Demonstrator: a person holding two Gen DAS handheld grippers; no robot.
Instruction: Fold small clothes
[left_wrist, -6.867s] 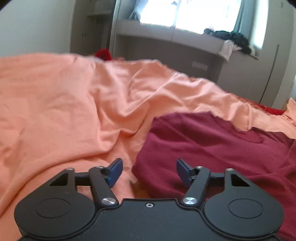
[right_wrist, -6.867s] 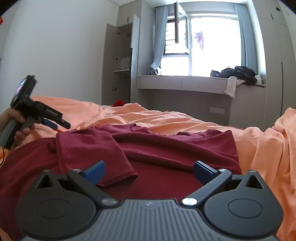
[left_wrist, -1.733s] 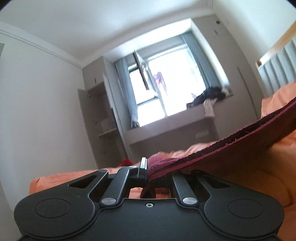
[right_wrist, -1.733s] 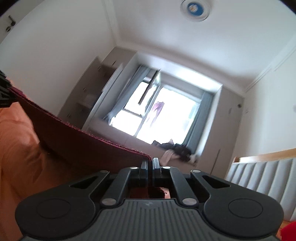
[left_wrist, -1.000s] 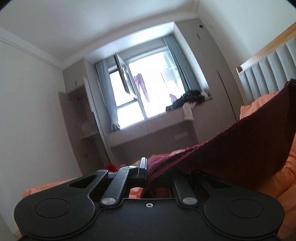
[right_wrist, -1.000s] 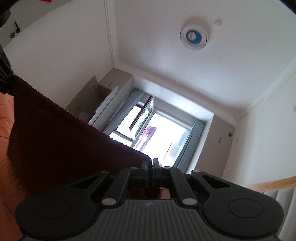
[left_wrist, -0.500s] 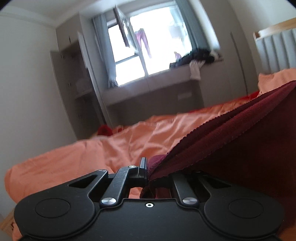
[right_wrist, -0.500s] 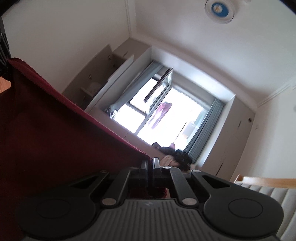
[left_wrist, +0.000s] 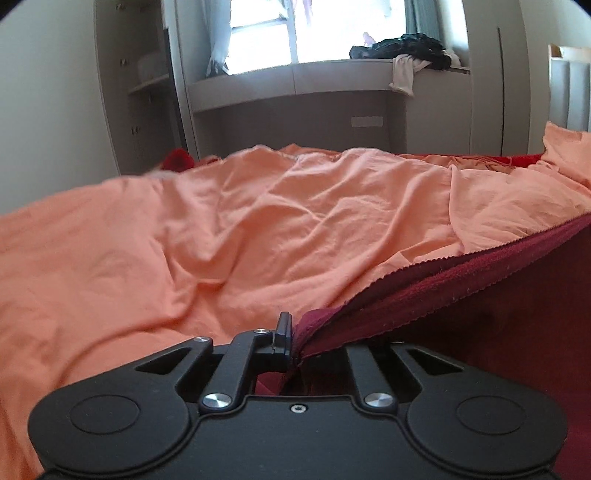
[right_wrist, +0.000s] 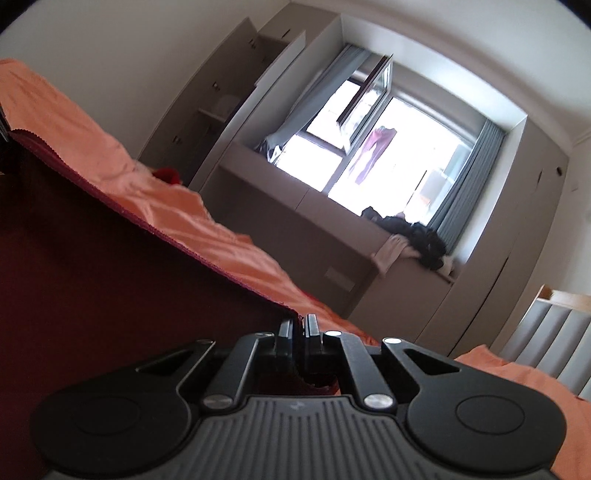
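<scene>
Both grippers are holding one dark red garment (left_wrist: 461, 295) by its scalloped hem above a bed. The left gripper (left_wrist: 295, 339) is pinching a bunched corner of the hem; its jaws have just been opening slightly, with the cloth still between them and the far finger hidden under the fold. The right gripper (right_wrist: 298, 332) is clenching the opposite corner of the hem between nearly closed fingers. Between the two, the hem is stretching taut as a straight edge, and the body of the garment is hanging down toward the rumpled orange bedsheet (left_wrist: 221, 229). Beyond the far edge of the bed, a window ledge (right_wrist: 332, 221) is carrying a heap of dark clothes (left_wrist: 406, 42).
</scene>
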